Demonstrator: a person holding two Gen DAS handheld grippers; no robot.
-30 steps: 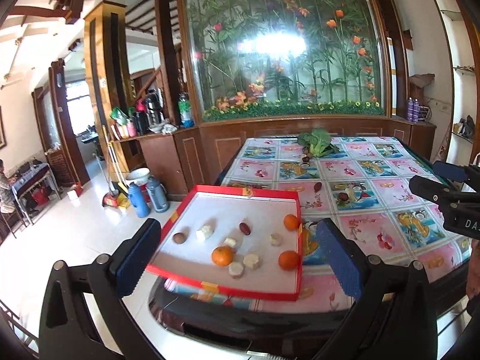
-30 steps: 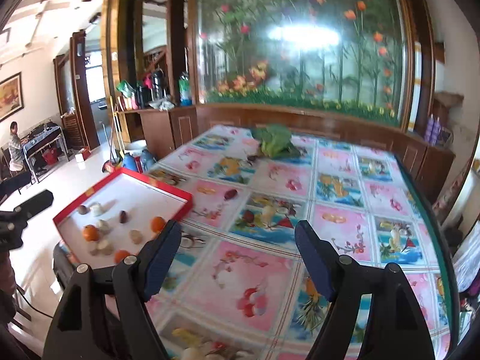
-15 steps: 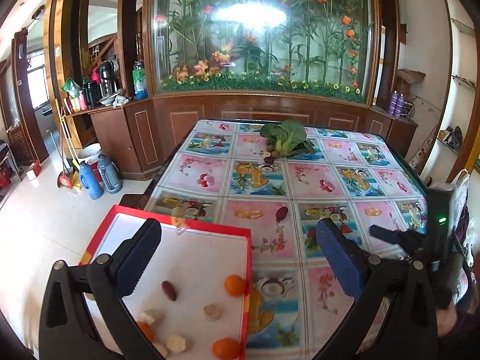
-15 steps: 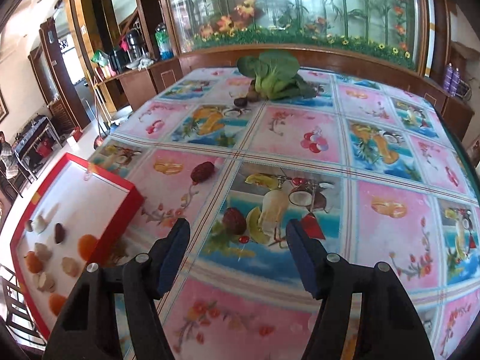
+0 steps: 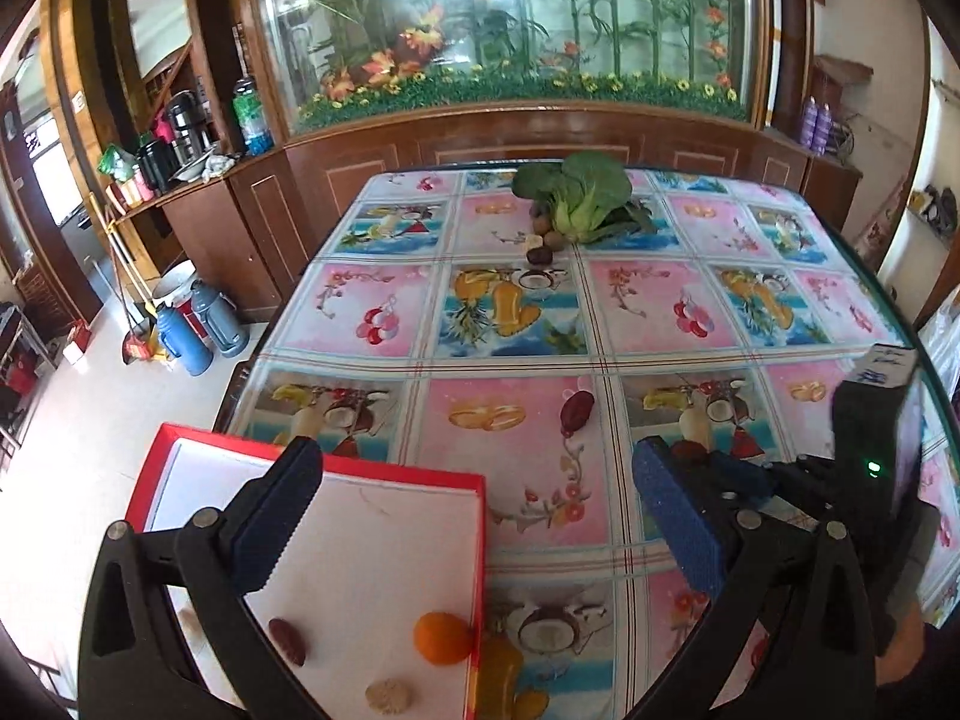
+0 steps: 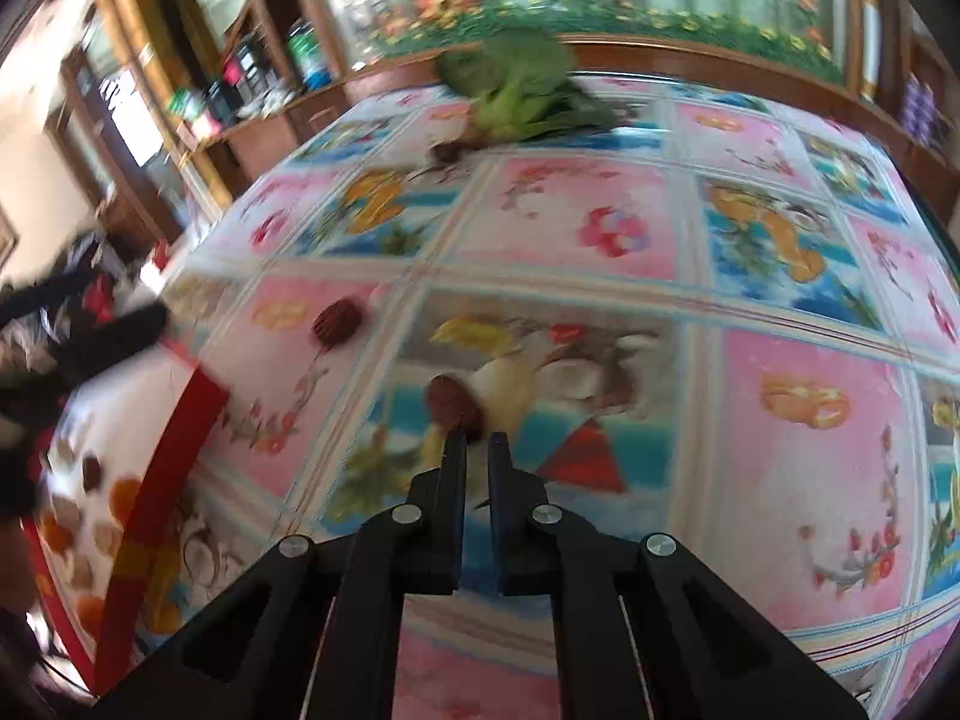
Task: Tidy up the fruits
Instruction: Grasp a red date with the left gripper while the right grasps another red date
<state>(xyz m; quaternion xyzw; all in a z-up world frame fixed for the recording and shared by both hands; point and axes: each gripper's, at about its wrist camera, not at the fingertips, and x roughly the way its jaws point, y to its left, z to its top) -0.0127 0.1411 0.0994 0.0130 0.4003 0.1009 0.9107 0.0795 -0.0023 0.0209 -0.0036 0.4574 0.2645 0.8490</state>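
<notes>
My right gripper (image 6: 477, 450) has its jaws nearly closed, tips just short of a dark red date (image 6: 453, 405) on the tablecloth; the view is blurred. A second date (image 6: 336, 324) lies further left, also in the left wrist view (image 5: 576, 411). My left gripper (image 5: 474, 510) is open and empty above the red-rimmed white tray (image 5: 480, 540), which holds an orange (image 5: 441, 636), a date (image 5: 287, 642) and a pale slice (image 5: 387, 696). The right gripper shows in the left wrist view (image 5: 720, 474) beside the near date (image 5: 687, 450).
A leafy green vegetable (image 5: 579, 195) lies at the table's far end with small brown fruits (image 5: 543, 240) beside it. The tray (image 6: 162, 480) overhangs the table's near left corner. Wooden cabinets (image 5: 270, 222) and flasks (image 5: 198, 330) stand left.
My right gripper has dropped toward the near date and its jaws have closed from wide open to nearly shut. My left gripper has advanced over the tray toward the table.
</notes>
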